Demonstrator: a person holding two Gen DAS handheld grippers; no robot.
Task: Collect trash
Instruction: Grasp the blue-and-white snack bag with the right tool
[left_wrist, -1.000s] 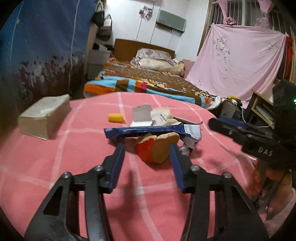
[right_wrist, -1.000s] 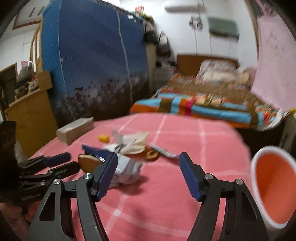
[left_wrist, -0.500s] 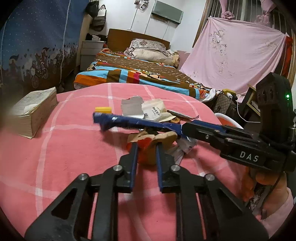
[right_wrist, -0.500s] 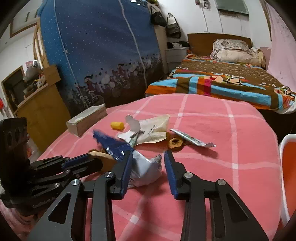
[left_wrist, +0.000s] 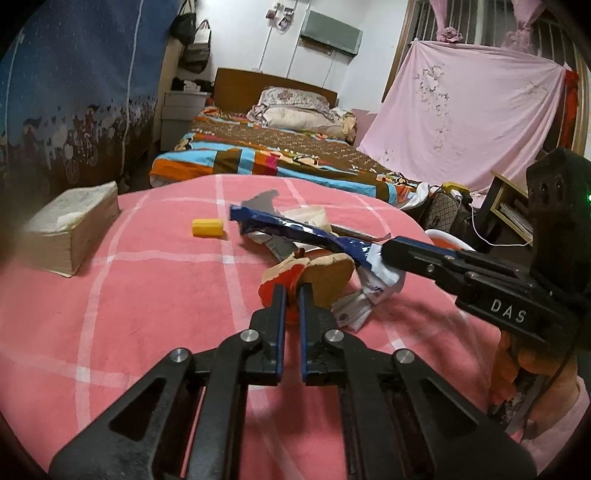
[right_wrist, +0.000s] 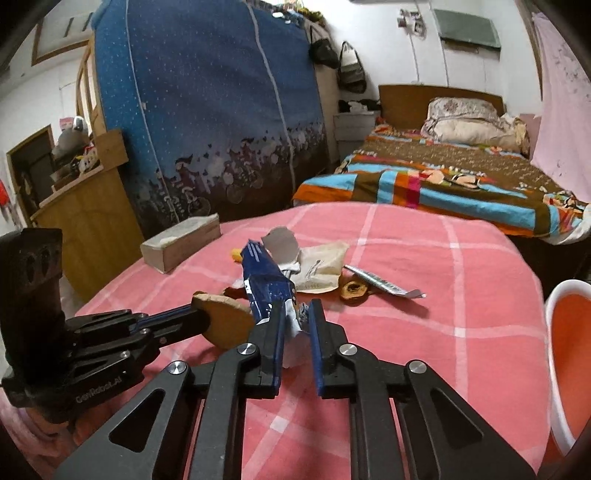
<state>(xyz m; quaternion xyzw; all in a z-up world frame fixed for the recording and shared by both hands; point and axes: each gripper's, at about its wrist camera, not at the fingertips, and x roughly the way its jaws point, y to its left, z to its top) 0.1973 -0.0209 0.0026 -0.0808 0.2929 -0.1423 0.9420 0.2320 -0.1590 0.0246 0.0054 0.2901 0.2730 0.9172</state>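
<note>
Left wrist view: the left gripper (left_wrist: 291, 291) has its fingers clenched on an apple piece (left_wrist: 314, 273) on the pink tabletop (left_wrist: 147, 295), right of the yellow block (left_wrist: 207, 227). The right gripper (left_wrist: 388, 254) grips a blue wrapper (left_wrist: 295, 229).

Right wrist view: the right gripper (right_wrist: 297, 314) has its fingers clenched on the wrapper (right_wrist: 266, 284), near the apple piece (right_wrist: 225, 321); an orange bin (right_wrist: 569, 354) stands right of it.

"DAS" on right gripper (left_wrist: 384, 258); "GenRobot.AI" on left gripper (right_wrist: 199, 317)
</note>
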